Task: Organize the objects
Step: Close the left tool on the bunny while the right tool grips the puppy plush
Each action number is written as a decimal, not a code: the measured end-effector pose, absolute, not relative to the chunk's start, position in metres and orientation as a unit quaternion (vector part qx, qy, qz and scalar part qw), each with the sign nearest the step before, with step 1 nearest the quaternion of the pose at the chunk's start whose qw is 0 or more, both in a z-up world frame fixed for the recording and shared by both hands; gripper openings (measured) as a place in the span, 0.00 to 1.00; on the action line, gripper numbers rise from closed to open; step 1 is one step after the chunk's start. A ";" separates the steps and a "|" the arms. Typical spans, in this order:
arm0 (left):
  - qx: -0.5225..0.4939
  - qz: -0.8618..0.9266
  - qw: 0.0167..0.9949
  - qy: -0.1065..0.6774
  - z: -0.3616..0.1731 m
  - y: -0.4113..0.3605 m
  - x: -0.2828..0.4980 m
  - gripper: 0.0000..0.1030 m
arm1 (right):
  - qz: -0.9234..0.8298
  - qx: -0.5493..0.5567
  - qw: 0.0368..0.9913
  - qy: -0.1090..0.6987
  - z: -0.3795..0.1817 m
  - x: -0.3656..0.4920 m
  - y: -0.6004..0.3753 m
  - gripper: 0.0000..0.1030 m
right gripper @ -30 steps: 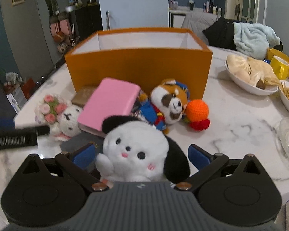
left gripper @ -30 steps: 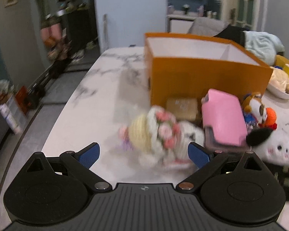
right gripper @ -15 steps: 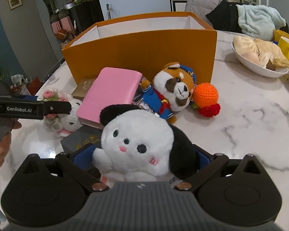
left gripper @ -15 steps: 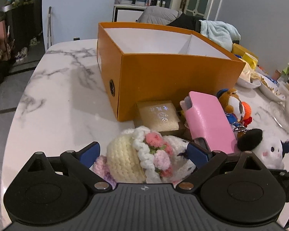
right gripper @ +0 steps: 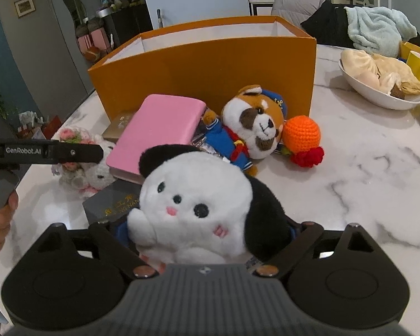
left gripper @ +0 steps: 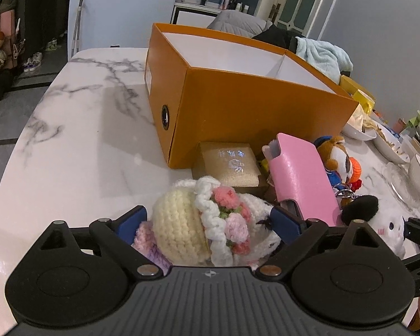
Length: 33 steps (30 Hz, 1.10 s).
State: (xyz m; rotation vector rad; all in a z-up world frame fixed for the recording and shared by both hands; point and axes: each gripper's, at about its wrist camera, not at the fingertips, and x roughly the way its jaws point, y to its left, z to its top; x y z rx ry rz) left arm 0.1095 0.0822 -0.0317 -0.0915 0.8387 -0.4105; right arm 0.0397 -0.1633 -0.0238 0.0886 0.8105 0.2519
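1. Marble table point(left gripper: 70, 145) is filling the left half of the left wrist view, a bare stretch that the right wrist view is showing only at its right point(right gripper: 364, 154).
2. The left gripper point(left gripper: 209, 221) is sitting at the bottom centre of its frame, its blue pads flanking a cream crocheted doll with pink yarn flowers point(left gripper: 198, 224); whether the pads are pressing the doll cannot be told. The right wrist view is showing this doll point(right gripper: 81, 165) half hidden behind the left gripper's black finger at centre left.
3. The right gripper point(right gripper: 207, 229) is clenching its jaws on a white plush puppy with black ears point(right gripper: 198, 204), which is covering both pads at the lower centre.
4. Only the right wrist view is showing the dark grey box with gold lettering point(right gripper: 112, 204) under the puppy, and the face of the brown plush dog in a blue sailor suit point(right gripper: 252, 128) beside an orange crocheted ball point(right gripper: 301, 134).
5. The open orange cardboard box point(left gripper: 238, 98) is standing behind a pink rectangular case point(left gripper: 302, 179) and a gold flat box point(left gripper: 229, 165); the left wrist view is revealing its white divider.
6. A white bowl of food point(right gripper: 378, 86) is sitting at the right edge.
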 end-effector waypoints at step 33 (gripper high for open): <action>-0.035 -0.154 0.925 0.347 -0.020 0.078 0.078 0.63 | 0.169 0.070 0.918 0.353 -0.027 0.032 -0.178 0.78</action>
